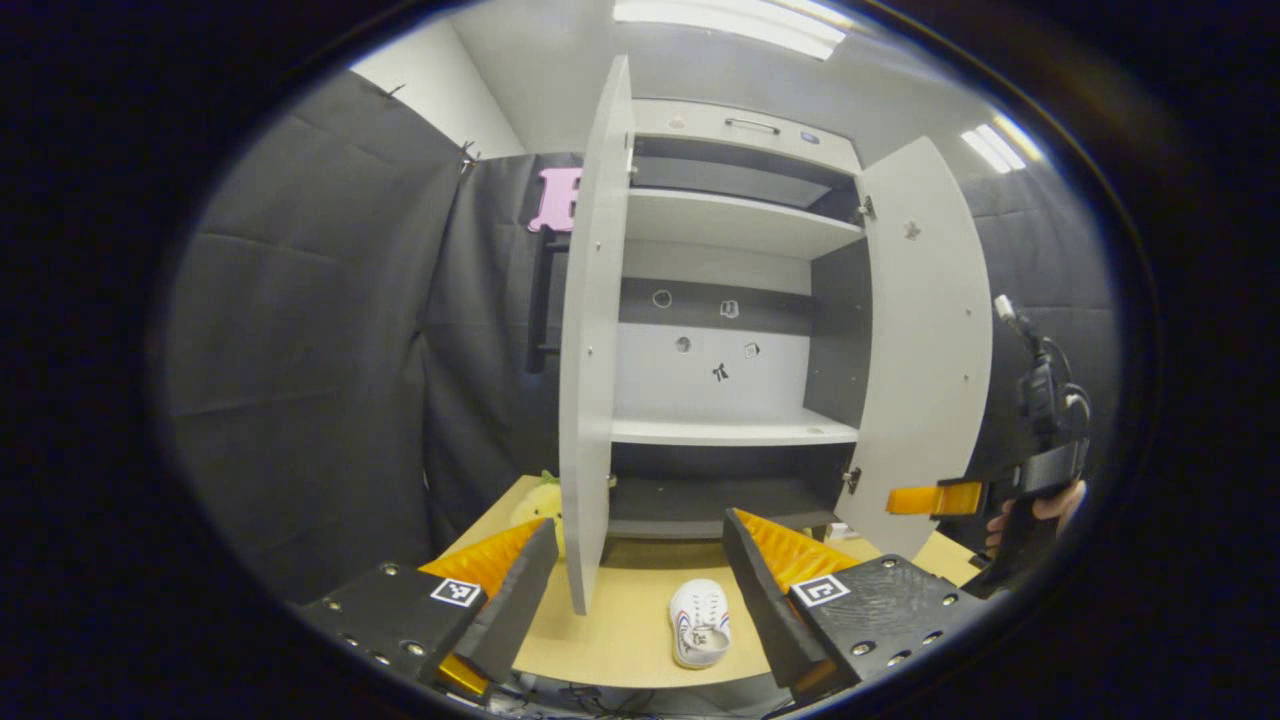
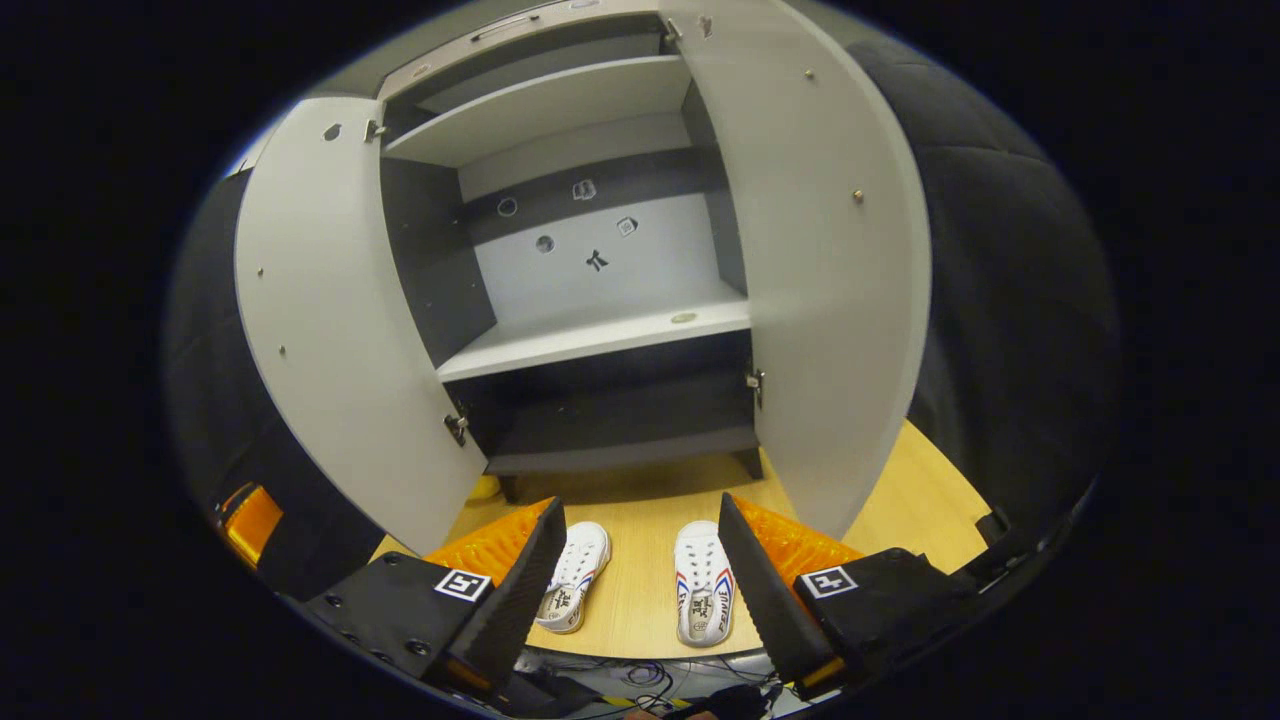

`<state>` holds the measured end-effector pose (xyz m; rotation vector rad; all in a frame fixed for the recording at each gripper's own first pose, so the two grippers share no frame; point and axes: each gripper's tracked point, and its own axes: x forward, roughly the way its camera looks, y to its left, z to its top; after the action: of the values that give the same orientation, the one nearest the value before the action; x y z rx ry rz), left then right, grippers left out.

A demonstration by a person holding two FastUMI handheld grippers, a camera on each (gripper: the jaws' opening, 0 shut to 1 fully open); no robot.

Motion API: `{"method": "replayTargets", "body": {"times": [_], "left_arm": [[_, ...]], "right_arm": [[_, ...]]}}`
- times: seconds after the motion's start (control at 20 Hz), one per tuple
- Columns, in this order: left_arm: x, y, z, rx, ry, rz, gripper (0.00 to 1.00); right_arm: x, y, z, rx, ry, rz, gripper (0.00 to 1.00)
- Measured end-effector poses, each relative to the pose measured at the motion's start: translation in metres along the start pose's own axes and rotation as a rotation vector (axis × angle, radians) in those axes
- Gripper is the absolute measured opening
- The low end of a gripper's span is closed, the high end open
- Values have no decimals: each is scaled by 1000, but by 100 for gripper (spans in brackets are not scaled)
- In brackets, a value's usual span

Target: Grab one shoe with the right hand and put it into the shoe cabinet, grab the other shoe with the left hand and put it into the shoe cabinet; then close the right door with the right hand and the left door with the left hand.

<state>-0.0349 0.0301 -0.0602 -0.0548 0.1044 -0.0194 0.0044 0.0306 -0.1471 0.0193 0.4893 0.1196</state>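
Two white shoes with red and blue stripes lie side by side on the wooden table in front of the shoe cabinet: the left shoe [image 2: 575,578] and the right shoe [image 2: 703,597]. My right gripper [image 2: 640,590] is open and hovers above them, apart from both. My left gripper [image 1: 640,595] is also open and holds nothing; one shoe [image 1: 700,622] lies on the table between its fingers, farther off. Both cabinet doors stand wide open: the left door [image 1: 590,350] [image 2: 340,330] and the right door [image 1: 925,350] [image 2: 830,280]. The grey middle shelf [image 2: 600,338] and dark bottom shelf [image 2: 620,450] are bare.
The left door's edge comes close to my left gripper's left finger [image 1: 515,590]. A hand [image 1: 1040,510] holds the right gripper [image 1: 900,498] beside the right door. A yellow soft thing [image 1: 540,500] sits on the table [image 1: 620,640] behind the left door. Black cloth walls enclose the booth.
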Motion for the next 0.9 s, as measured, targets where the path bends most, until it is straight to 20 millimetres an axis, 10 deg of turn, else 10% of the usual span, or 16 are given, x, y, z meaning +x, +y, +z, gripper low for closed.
{"method": "replayTargets", "body": {"times": [0.5, 0.9], "left_arm": [[2, 1, -12, -72, 77, -85, 94], [4, -2, -45, -84, 162, -75, 94]], "right_arm": [[126, -31, -109, -15, 295, -32, 97], [161, -38, -156, 29, 422, -72, 93]]}}
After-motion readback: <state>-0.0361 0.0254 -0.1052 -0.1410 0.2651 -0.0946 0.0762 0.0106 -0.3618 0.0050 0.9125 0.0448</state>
